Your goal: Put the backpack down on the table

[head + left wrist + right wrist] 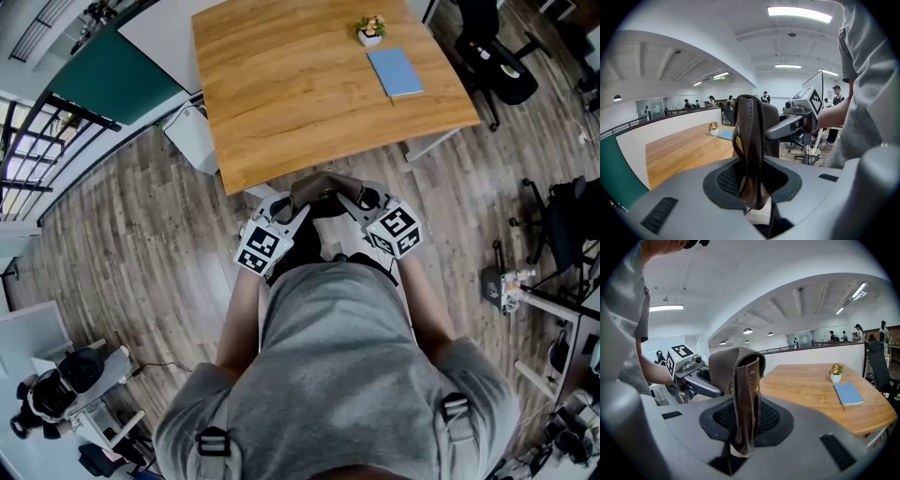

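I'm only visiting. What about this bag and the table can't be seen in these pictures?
1. The backpack: in the head view its body is mostly hidden under the left gripper, the right gripper and the person's chest.
2. The leather strap: in both gripper views its lower end disappears behind each gripper's own body.
3. The blue notebook: any cover print is too small in every view.

Brown backpack point(323, 187) just off the tabletop point(300, 103) near edge, left tongs point(298, 203) and right tongs point(347, 199) on its top, blue notebook point(395, 72), potted plant point(371, 29) beyond
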Demonstrator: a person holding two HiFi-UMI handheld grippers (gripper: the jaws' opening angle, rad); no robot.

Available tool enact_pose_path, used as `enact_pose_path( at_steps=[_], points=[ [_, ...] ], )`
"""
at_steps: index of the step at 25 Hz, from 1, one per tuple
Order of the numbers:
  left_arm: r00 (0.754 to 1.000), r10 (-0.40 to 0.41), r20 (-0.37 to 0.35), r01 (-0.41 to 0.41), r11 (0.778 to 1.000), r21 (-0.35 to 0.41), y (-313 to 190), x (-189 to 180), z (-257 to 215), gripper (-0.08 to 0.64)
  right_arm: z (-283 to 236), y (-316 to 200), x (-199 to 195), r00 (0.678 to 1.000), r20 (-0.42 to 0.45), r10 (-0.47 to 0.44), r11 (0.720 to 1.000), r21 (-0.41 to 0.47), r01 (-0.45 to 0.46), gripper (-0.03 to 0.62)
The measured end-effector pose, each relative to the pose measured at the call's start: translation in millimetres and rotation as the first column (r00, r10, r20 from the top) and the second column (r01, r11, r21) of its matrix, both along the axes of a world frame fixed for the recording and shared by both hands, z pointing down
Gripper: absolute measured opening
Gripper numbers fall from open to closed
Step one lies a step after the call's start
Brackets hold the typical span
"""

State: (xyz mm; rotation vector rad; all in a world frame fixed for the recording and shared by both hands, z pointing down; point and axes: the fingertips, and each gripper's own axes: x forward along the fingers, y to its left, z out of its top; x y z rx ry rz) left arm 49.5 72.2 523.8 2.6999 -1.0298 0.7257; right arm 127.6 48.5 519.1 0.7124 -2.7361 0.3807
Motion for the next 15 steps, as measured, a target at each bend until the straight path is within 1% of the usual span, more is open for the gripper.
enact_pose_path(
  at_steps=[4, 7, 15],
  points=[
    [1.0, 0.017, -0.001, -0.017, 1.0, -0.002, -30, -18, 0, 0.106, 0, -29, -18, 1.0, -0.003, 0.007, 1.0, 0.001, -0.007, 0.077],
    [1.0, 0.025, -0.01, -0.025, 1.0, -0.012, -56, -30, 2, 0.104, 0, -54, -30, 1.0, -0.021, 0.016, 1.0, 0.003, -0.015, 0.077],
    [0.998, 0.051, -0.028, -0.052, 0.998, -0.024, -110, -49, -1, 0.104, -6, -105, -49, 0.998, -0.055, 0.043, 0.999, 0.003, -0.043, 0.078]
  ],
)
